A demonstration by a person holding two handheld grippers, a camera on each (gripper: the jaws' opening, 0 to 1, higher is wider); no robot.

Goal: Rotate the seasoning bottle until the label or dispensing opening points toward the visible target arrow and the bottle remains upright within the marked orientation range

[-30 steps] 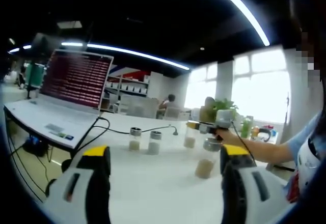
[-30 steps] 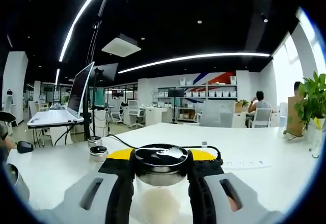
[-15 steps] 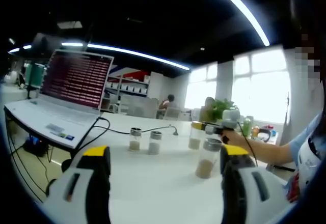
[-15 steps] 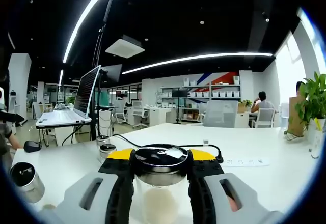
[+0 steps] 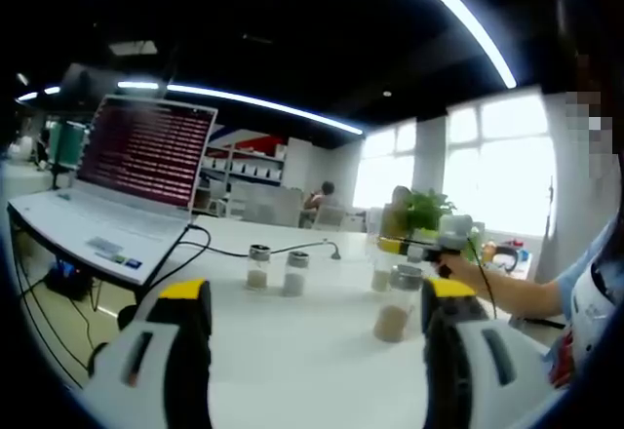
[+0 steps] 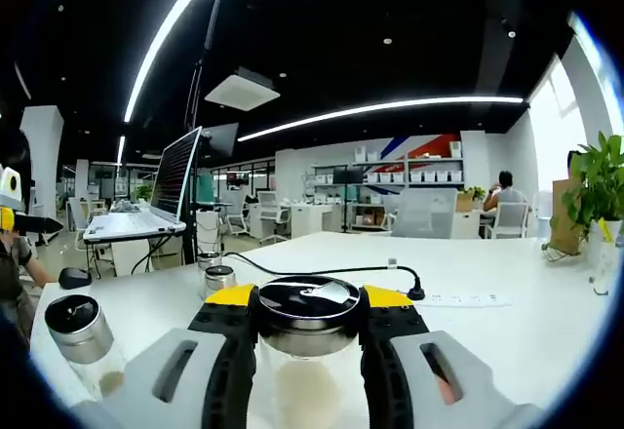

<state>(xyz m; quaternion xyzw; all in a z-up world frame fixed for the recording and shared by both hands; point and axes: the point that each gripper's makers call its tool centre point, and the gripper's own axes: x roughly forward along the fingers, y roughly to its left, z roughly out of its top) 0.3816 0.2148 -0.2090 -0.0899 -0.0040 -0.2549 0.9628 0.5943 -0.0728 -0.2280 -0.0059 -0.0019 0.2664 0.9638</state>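
Midway, probably. Right tool point(image 6: 307, 351) clamped around seasoning bottle point(image 6: 306, 351), upright; left tool point(image 5: 310, 351) wide, holding nothing. No target arrow visible.

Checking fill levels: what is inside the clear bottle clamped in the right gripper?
Pale powder fills the lower part of the clear glass seasoning bottle; its shiny black lid and the right gripper cover the rest.

Between our right gripper's point(image 6: 308, 351) matt plastic jaws we see clear glass, a glossy dark lid point(image 6: 308, 302); smooth white desk point(image 6: 507, 336) ahead.
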